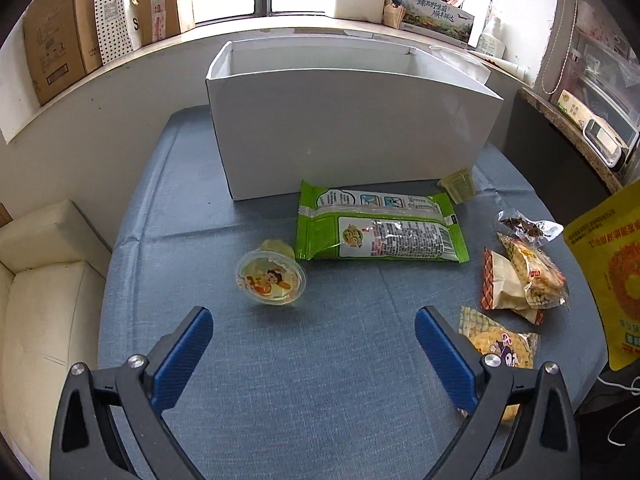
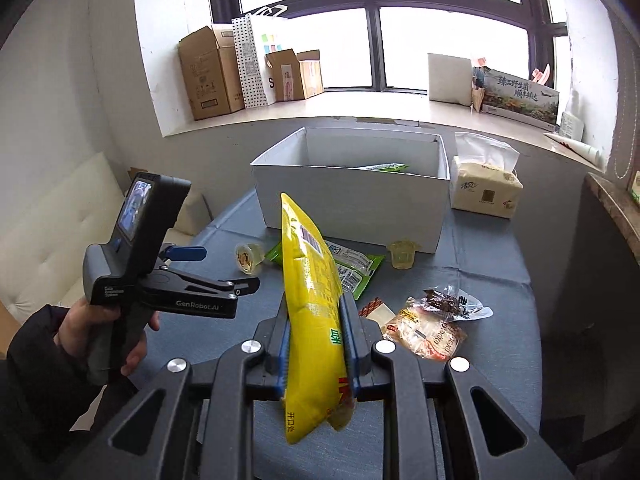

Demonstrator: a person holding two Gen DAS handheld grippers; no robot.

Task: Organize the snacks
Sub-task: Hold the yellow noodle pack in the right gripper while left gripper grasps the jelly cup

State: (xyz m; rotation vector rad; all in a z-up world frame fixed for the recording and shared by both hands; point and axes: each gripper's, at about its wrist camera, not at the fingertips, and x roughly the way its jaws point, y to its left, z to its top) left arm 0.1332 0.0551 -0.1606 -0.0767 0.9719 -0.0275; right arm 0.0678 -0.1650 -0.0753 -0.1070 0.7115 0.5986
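A white open box (image 1: 352, 136) stands at the back of the blue-clothed table (image 1: 320, 380); it also shows in the right wrist view (image 2: 352, 196), with a green pack inside. My right gripper (image 2: 316, 320) is shut on a yellow snack bag (image 2: 312, 280) and holds it above the table, in front of the box. The bag's edge shows in the left wrist view (image 1: 612, 272). My left gripper (image 1: 314, 320) is open and empty, low over the cloth, just short of a jelly cup (image 1: 272, 276) lying on its side. A green snack pack (image 1: 380, 228) lies in front of the box.
A second jelly cup (image 1: 458, 186) stands by the box's right corner. Several small wrapped snacks (image 1: 524, 272) lie at the right, one (image 1: 500, 344) by my left gripper's right finger. A tissue pack (image 2: 486, 192) sits right of the box. A cream sofa (image 1: 44, 280) is at the left.
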